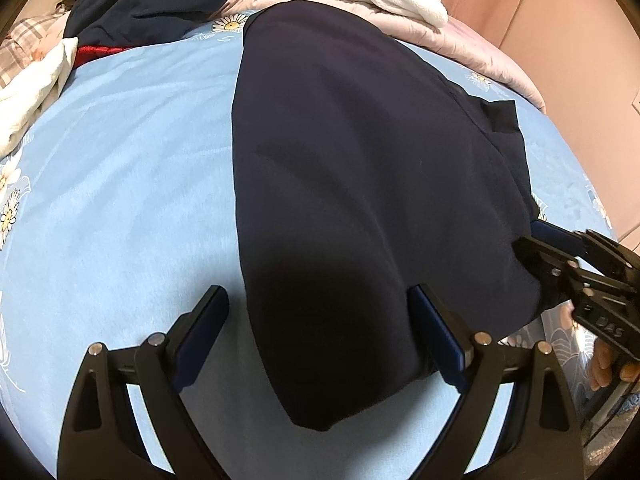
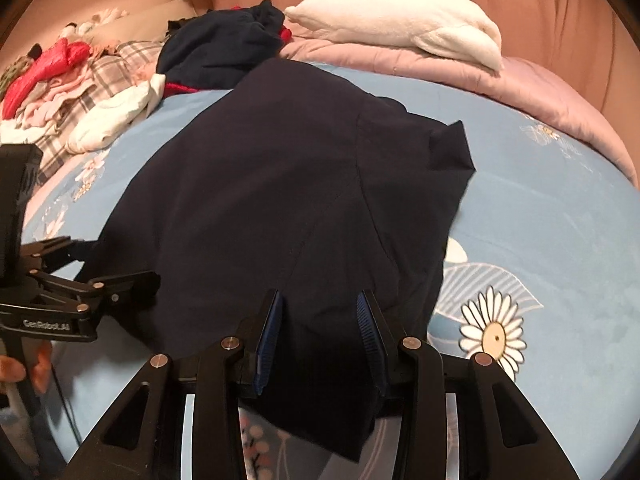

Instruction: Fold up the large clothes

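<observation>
A large navy garment [image 1: 360, 168] lies spread on the light blue flowered sheet [image 1: 120, 160]. My left gripper [image 1: 318, 306] is open wide over the garment's near corner. Its left finger [image 1: 208, 320] is over bare sheet and its right finger [image 1: 428, 320] is at the cloth. In the right wrist view the same garment [image 2: 280, 168] runs away from me, and my right gripper [image 2: 320, 312] is shut on a bunched fold of its near edge. Cloth fills the gap between the pads and hangs below them. The right gripper [image 1: 530, 236] also shows at the garment's right edge.
A white fleece blanket [image 2: 400, 20] rests on a pink quilt [image 2: 540, 92] at the far side of the bed. Another dark garment with red trim [image 2: 216, 52] and a heap of plaid, white and red clothes [image 2: 80, 92] lie far left. A hand [image 2: 24, 368] holds the left gripper [image 2: 116, 264].
</observation>
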Tool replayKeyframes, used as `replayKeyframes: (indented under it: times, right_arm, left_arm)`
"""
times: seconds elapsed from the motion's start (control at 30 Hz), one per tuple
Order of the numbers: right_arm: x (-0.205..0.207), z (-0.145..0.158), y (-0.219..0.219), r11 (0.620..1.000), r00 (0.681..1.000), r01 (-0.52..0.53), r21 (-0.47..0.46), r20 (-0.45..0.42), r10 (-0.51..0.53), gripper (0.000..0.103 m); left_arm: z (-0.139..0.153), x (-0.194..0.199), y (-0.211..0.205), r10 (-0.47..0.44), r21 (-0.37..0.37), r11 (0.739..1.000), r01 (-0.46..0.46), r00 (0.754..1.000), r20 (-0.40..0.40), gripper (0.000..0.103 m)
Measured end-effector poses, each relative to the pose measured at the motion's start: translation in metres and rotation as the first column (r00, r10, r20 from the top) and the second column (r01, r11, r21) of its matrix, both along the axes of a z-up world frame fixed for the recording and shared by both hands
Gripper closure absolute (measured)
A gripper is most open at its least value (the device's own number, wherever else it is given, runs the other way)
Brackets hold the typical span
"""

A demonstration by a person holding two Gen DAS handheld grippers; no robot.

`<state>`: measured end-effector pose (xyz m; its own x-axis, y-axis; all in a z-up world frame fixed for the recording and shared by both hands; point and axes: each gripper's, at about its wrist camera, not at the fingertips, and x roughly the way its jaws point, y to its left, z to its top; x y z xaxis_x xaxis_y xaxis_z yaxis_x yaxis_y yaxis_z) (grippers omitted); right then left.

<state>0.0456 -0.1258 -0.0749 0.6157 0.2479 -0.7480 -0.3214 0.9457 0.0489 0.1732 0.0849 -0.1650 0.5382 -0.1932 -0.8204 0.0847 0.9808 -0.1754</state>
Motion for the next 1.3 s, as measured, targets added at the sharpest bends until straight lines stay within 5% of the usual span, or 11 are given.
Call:
replayKeyframes:
  times: [0.27, 0.5, 0.9, 1.03, 1.3]
  right_arm:
    - [-0.011, -0.015, -0.012, 0.997, 0.999, 0.037, 0.067, -0.037, -0.035, 0.061]
    - [-0.026, 0.0, -0.012, 0.994, 0.998, 0.065, 0.087, -0.029, -0.063, 0.061]
    - [-0.084, 0.067, -0.018, 0.982, 0.994, 0.105, 0.159, 0.012, -0.108, 0.003]
    - [-0.103, 0.089, -0.015, 0.984, 0.992, 0.112, 0.138, 0.049, -0.12, 0.001]
    - [-0.129, 0.122, -0.011, 0.987, 0.982, 0.113, 0.11, 0.139, -0.128, 0.001]
  left_arm:
    - [-0.001, 0.0, 0.002, 0.005, -0.003, 1.0, -0.005, 1.0, -0.008, 0.008]
    - [0.018, -0.022, -0.004, 0.006, 0.021, 1.0, -0.006, 1.0, -0.003, 0.009]
    - [0.114, -0.091, -0.008, 0.078, 0.066, 0.994, -0.084, 0.993, 0.089, 0.0]
    - [0.138, -0.11, -0.009, 0.096, 0.114, 0.988, -0.108, 0.99, 0.106, 0.0]
    - [0.162, -0.136, -0.007, 0.094, 0.087, 0.99, -0.108, 0.984, 0.152, 0.0]
